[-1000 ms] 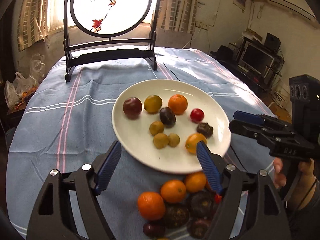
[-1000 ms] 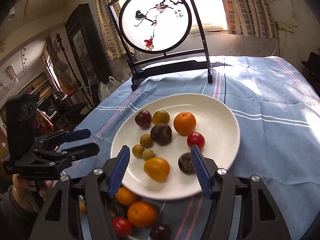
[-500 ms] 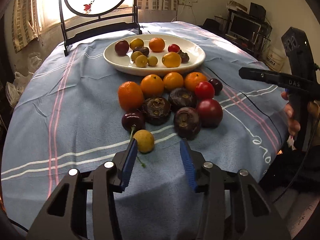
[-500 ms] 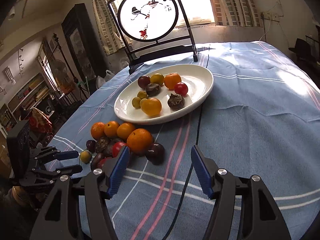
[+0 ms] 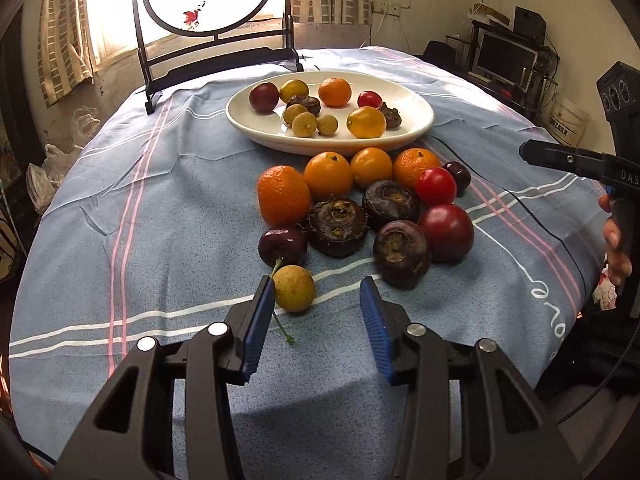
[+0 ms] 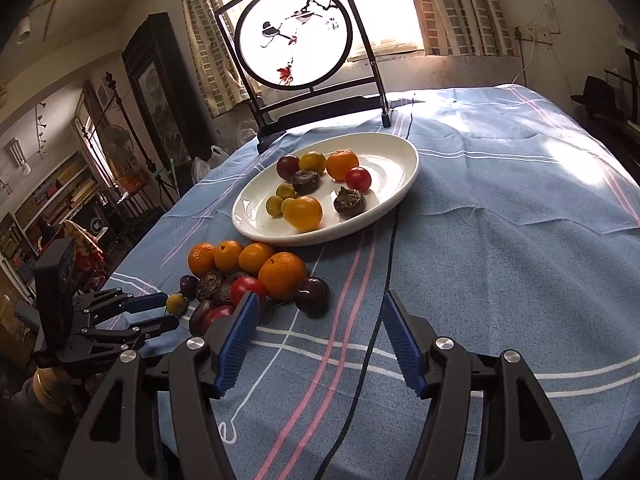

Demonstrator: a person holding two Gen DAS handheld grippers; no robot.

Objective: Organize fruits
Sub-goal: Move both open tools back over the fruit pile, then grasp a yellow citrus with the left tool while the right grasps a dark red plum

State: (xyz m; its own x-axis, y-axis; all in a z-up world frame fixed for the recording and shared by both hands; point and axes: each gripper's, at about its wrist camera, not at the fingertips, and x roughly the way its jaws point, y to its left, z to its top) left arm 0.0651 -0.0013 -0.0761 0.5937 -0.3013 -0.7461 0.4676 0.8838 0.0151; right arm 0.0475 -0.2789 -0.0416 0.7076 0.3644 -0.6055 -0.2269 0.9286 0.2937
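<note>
A white plate [image 5: 416, 120] [image 6: 396, 160] holds several fruits on the blue tablecloth. In front of it lies a loose pile: oranges [image 5: 328, 174] [image 6: 282, 274], dark water chestnuts [image 5: 338, 222], red tomatoes [image 5: 435, 186], cherries [image 5: 282, 246] and a small yellow longan [image 5: 294, 288] [image 6: 176, 303]. My left gripper [image 5: 318, 300] is open and empty, its left pad just beside the longan. My right gripper [image 6: 318, 312] is open and empty, low over the cloth near the pile's right side; it also shows at the right edge of the left wrist view [image 5: 560, 158].
A black-framed round bird screen [image 5: 212, 8] [image 6: 296, 44] stands at the table's far edge behind the plate. A black cable [image 6: 376, 292] runs across the cloth from the plate toward me. Shelves and furniture surround the table.
Both grippers have pulled back from over the plate to the near side of the fruit pile. The left gripper has then closed in on the yellow longan.
</note>
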